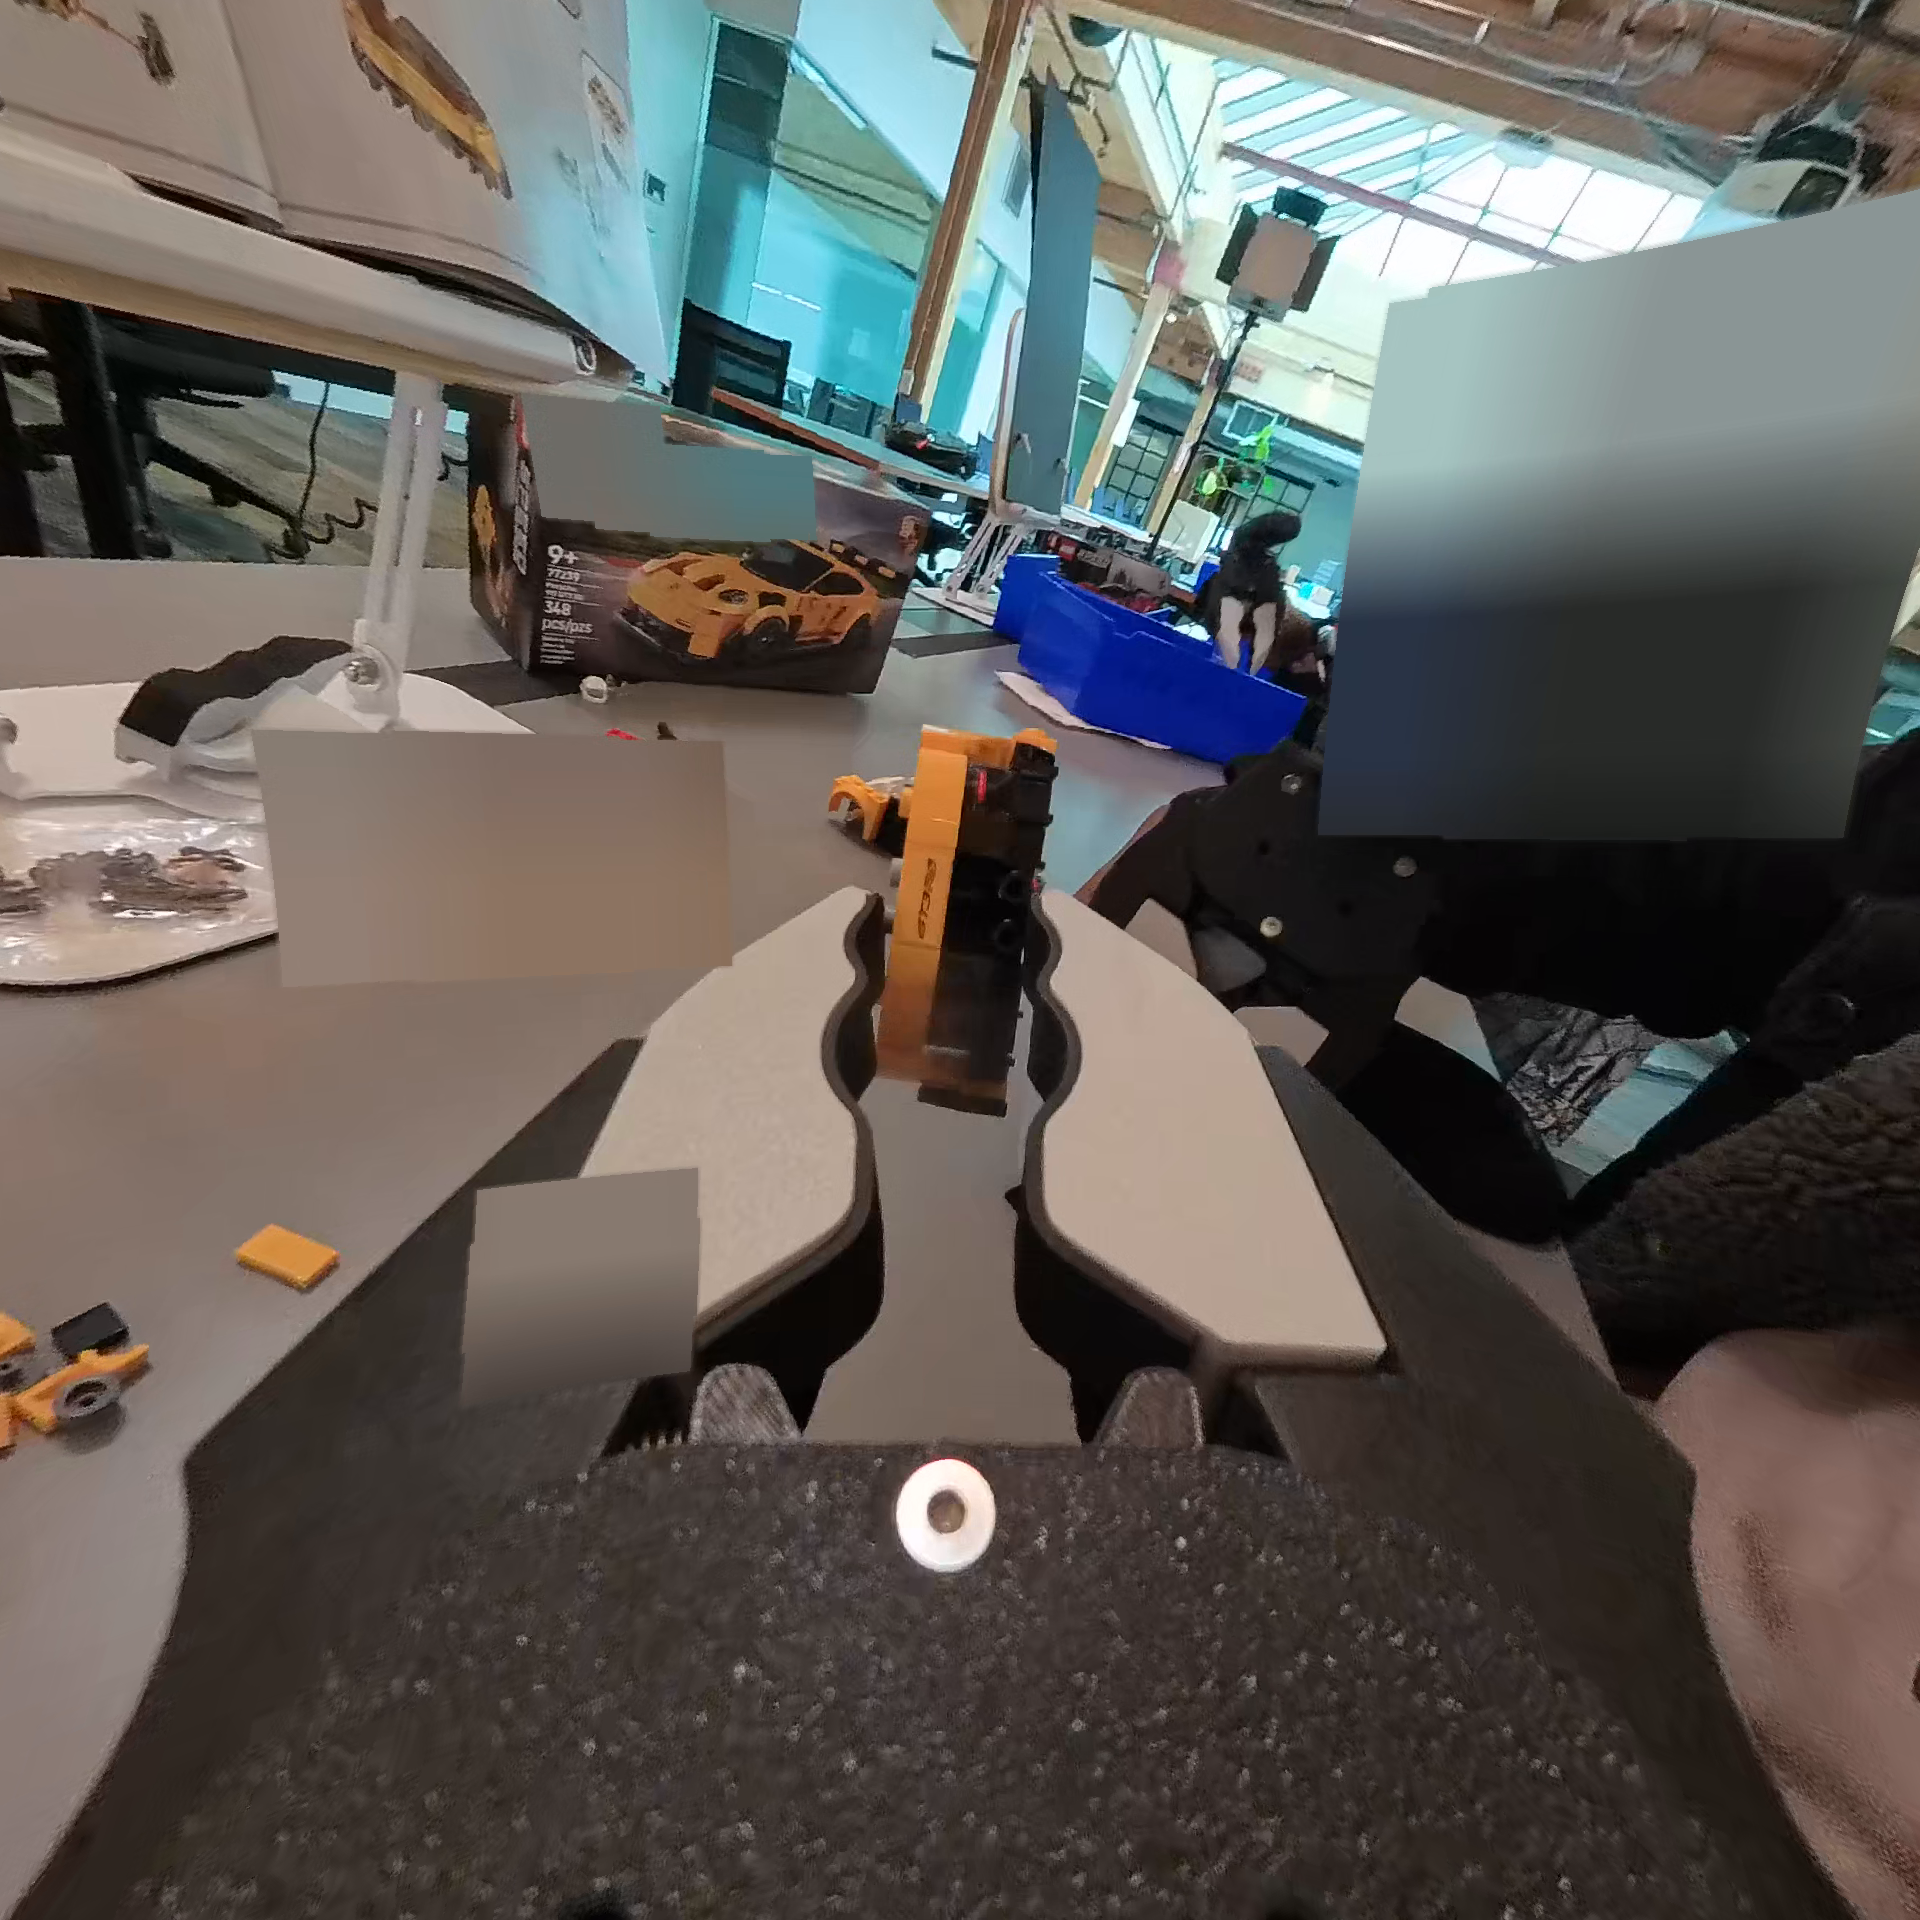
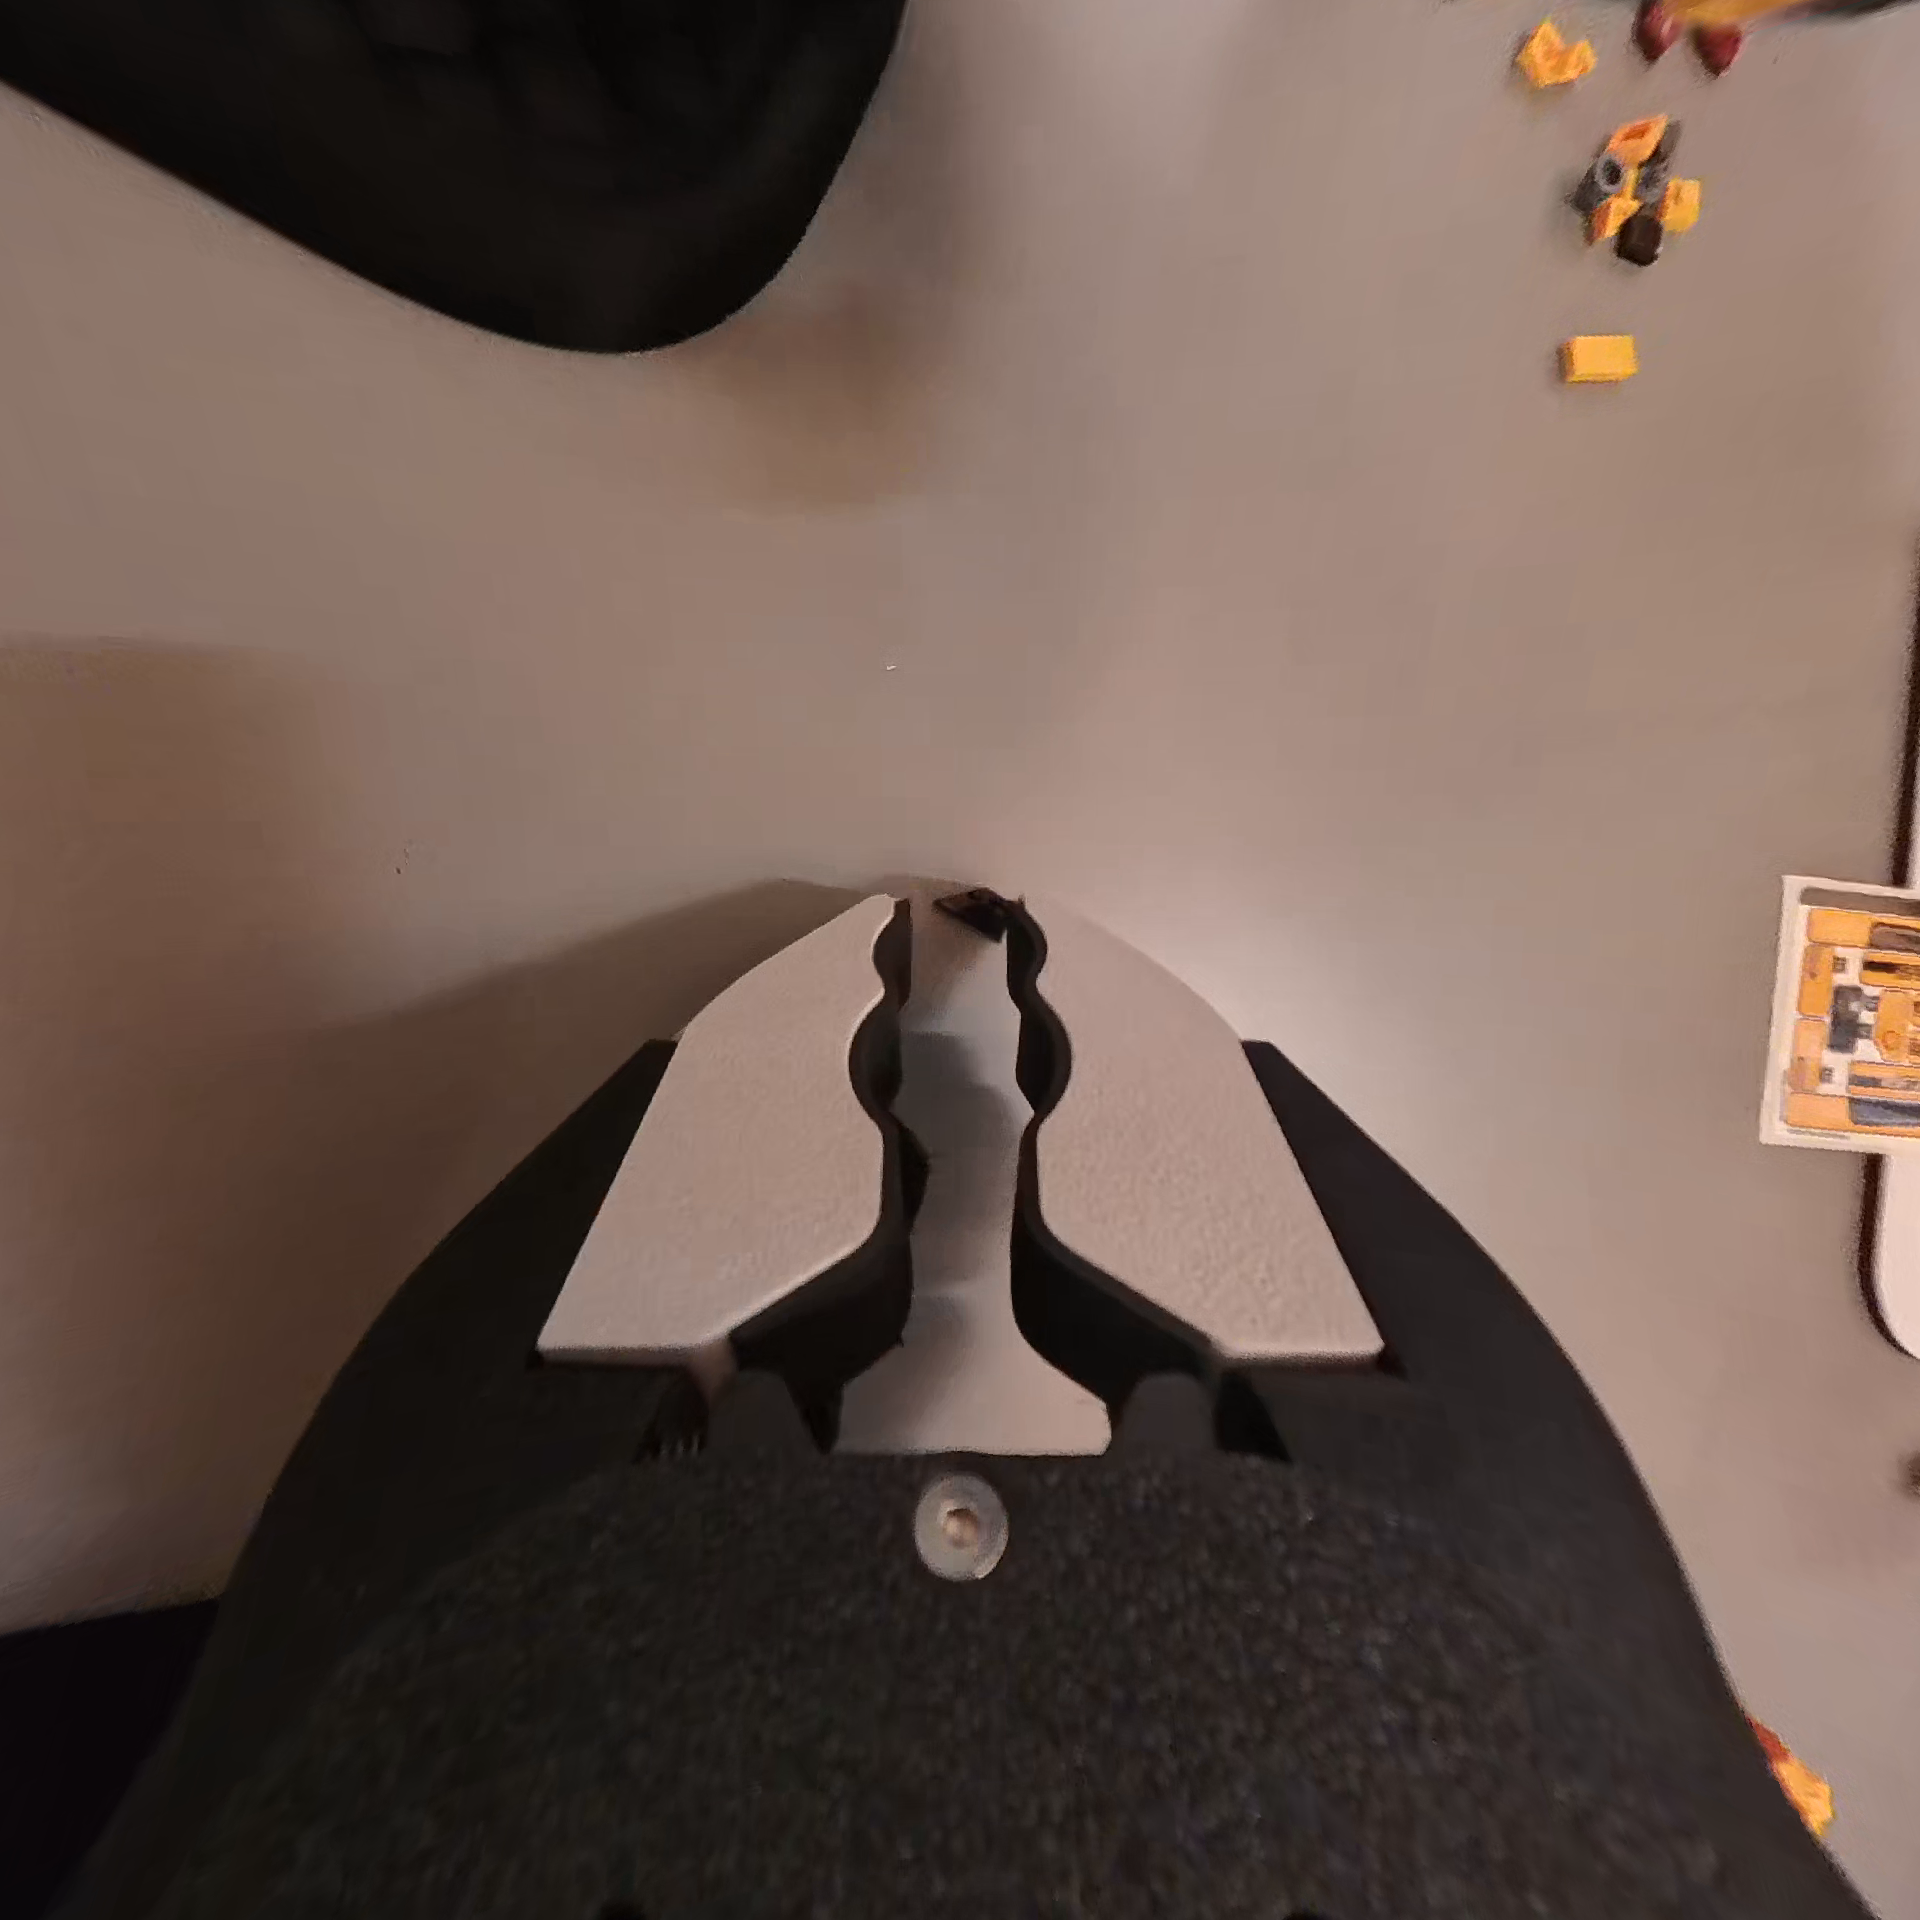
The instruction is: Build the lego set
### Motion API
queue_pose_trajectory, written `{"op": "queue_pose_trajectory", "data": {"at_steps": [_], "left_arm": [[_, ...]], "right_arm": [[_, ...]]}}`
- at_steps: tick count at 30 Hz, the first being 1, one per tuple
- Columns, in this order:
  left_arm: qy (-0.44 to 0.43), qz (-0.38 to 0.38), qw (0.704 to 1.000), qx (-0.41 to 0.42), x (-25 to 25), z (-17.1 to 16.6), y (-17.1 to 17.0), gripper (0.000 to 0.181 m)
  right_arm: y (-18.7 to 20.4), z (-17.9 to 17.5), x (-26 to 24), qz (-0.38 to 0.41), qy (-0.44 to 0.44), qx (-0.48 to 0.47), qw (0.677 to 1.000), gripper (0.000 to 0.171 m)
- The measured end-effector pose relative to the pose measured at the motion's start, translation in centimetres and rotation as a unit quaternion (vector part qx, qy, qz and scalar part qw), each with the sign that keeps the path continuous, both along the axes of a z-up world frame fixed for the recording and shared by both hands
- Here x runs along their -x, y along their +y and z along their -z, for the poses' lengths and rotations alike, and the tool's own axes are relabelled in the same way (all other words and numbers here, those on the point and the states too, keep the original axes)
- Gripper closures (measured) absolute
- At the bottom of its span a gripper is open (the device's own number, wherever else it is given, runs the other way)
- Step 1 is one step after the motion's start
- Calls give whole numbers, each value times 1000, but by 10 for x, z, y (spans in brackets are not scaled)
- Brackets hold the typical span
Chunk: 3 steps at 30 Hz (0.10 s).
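My left gripper is shut on a partly built orange and black lego car body and holds it on edge above the grey table. An orange wheel-arch piece lies on the table just beyond it. My right gripper points down at the table with its fingers close together, and a small black piece sits at the tips against the right finger. I cannot tell if it is pinched. Loose orange and black pieces and an orange tile lie at the far right.
The lego set box stands at the back, with a blue bin to its right. A bag of parts and a white stand are at left. An orange tile lies nearby. A sticker sheet lies at right.
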<state>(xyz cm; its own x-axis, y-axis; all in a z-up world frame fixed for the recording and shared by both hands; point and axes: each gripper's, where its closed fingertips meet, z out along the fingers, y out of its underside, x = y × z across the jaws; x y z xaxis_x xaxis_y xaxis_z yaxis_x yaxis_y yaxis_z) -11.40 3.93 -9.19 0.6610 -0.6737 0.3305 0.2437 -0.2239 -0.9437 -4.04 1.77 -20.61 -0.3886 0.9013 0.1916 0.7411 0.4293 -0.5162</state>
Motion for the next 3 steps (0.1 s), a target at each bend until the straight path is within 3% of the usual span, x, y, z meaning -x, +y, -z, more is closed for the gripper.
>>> {"op": "queue_pose_trajectory", "data": {"at_steps": [1, 3], "left_arm": [[0, 2, 1000, -1, -1, -1, -1, 156], [5, 3, 1000, 0, -4, 0, -3, 156]], "right_arm": [[0, 2, 0, 1, -9, 4, 1000, 151], [0, 5, 0, 10, -27, 16, 999, 148]]}}
